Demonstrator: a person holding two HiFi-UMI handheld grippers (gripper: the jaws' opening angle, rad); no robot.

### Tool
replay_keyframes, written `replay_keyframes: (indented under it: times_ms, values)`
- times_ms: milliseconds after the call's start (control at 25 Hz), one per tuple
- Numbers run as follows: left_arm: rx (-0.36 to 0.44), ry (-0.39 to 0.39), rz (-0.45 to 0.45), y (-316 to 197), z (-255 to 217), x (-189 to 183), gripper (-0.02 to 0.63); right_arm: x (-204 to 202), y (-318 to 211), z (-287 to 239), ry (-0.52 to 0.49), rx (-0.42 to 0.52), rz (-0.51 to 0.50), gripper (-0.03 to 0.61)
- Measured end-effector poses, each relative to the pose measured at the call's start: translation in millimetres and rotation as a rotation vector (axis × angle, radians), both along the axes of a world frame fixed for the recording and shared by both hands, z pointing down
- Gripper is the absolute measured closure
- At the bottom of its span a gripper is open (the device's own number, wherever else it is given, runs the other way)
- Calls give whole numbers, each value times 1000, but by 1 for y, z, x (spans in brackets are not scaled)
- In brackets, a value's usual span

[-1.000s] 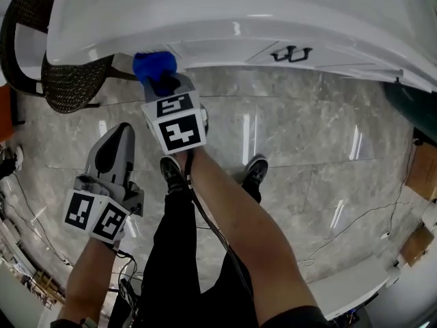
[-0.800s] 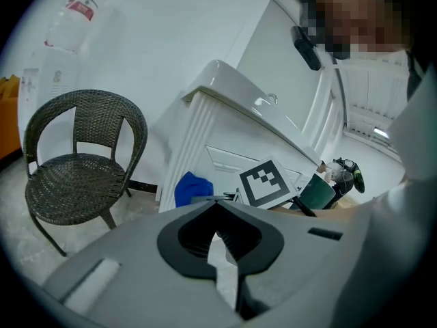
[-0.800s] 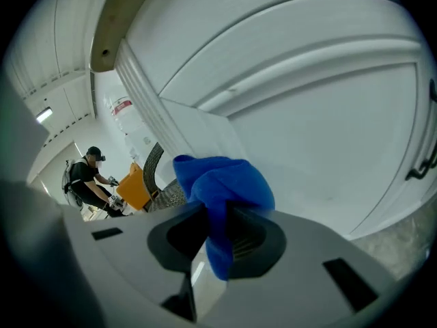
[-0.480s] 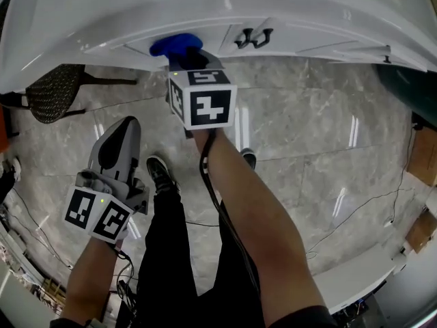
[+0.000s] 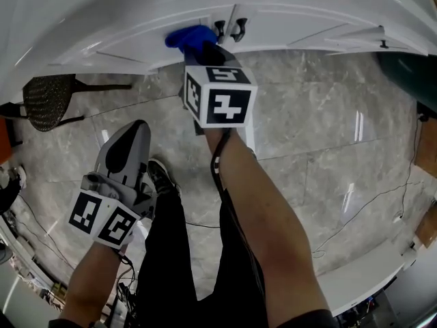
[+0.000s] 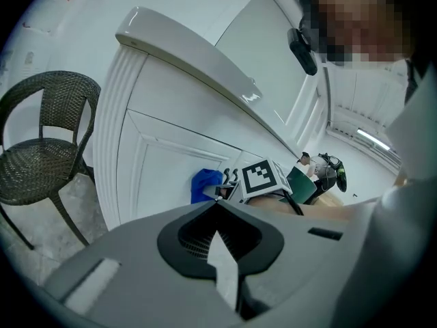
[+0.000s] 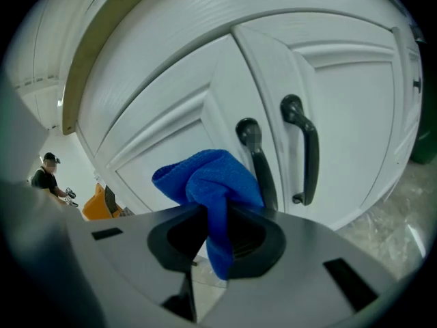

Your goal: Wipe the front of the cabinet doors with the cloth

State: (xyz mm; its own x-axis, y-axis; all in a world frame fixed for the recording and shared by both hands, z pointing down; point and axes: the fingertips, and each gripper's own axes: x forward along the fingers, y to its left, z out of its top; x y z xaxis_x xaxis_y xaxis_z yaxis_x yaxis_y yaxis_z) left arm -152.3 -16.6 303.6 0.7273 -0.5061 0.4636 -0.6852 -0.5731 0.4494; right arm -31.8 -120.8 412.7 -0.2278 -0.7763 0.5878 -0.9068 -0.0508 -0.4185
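My right gripper [image 5: 205, 52] is shut on a blue cloth [image 5: 190, 37] and holds it against the white cabinet door [image 5: 136, 29], just left of the two black handles [image 5: 229, 29]. In the right gripper view the blue cloth [image 7: 212, 183] bunches out of the shut jaws in front of the left handle [image 7: 256, 157], with the right handle [image 7: 304, 145] beside it. My left gripper [image 5: 121, 152] hangs low at the left over the floor, shut and empty. The left gripper view shows the cloth [image 6: 205, 185] against the door [image 6: 164, 162].
A dark wicker chair [image 5: 46, 100] stands left of the cabinet, also seen in the left gripper view as the chair [image 6: 37, 149]. Grey marble floor [image 5: 307, 135] lies below the doors. The person's legs and shoes [image 5: 161, 175] stand under the grippers. A dark green object [image 5: 410, 74] sits at the right.
My right gripper has carried the blue cloth rightward along the door front, from the left panel to beside the black handles. The left gripper has barely moved.
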Motion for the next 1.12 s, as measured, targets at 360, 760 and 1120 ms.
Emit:
replay_keyframes:
  times_ms: [360, 760, 1120]
  values:
    - [5, -40, -11, -12, 20, -60, 614, -25, 19, 1, 140, 85, 108, 518]
    - [-48, -49, -154, -32, 26, -179, 614, -238, -9, 46, 27, 9, -292, 518]
    - [-58, -40, -164, -26, 41, -157, 615, -222, -32, 53, 56, 26, -333, 518]
